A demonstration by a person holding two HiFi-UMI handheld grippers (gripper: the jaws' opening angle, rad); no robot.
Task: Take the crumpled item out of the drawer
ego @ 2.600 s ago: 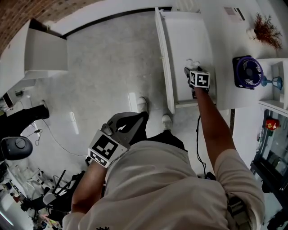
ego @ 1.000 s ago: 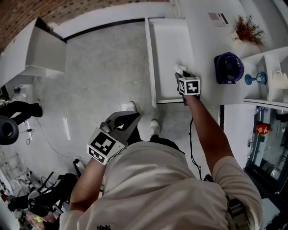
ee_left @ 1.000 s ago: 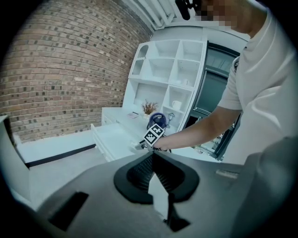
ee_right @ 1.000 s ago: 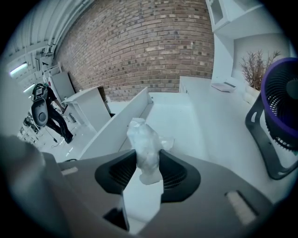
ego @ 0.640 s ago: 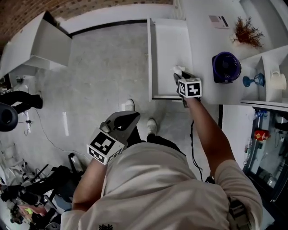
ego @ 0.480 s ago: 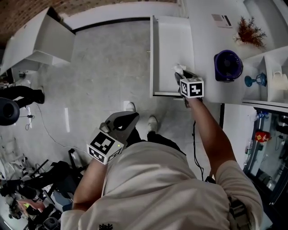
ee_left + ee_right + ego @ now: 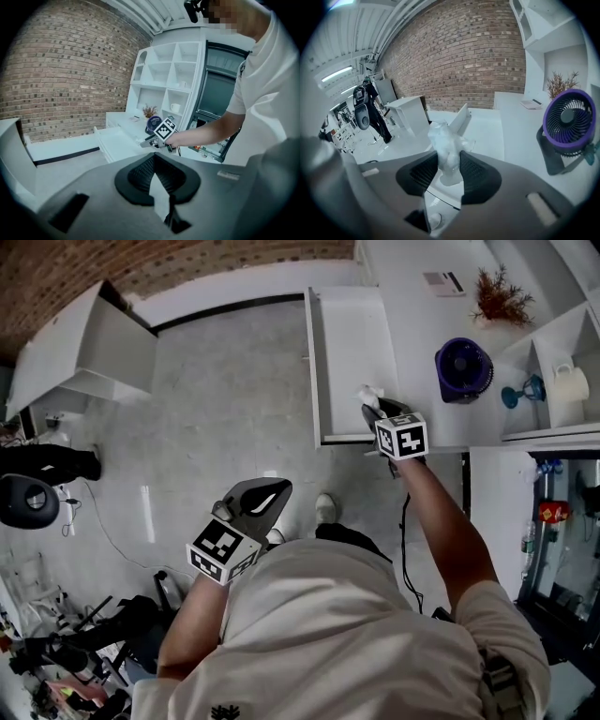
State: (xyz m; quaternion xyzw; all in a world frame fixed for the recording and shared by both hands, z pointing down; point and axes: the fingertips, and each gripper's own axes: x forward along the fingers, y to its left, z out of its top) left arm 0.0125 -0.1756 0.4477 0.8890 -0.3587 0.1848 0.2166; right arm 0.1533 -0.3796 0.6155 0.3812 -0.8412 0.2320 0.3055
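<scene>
The white drawer (image 7: 356, 343) stands pulled out from the white counter. My right gripper (image 7: 379, 412) hovers over its near right corner, shut on the crumpled item (image 7: 367, 396), a wad of clear whitish plastic. In the right gripper view the wad (image 7: 446, 140) is squeezed between the two dark pads (image 7: 474, 171) and sticks up past them, with the drawer (image 7: 485, 136) below. My left gripper (image 7: 264, 495) hangs low over the floor by the person's hip, shut and holding nothing. From the left gripper (image 7: 155, 160) view the right gripper (image 7: 149, 142) shows beside the drawer (image 7: 115, 140).
A purple fan (image 7: 463, 368) stands on the counter just right of the drawer, also in the right gripper view (image 7: 566, 123). A dried plant (image 7: 502, 298) and a card (image 7: 441, 280) lie farther back. Open shelves with a cup (image 7: 568, 381) stand at right. A white cabinet (image 7: 84, 352) stands at left.
The right gripper has kept its hold on the crumpled item and drawn it back toward the drawer's near right corner. The left gripper has stayed by the hip.
</scene>
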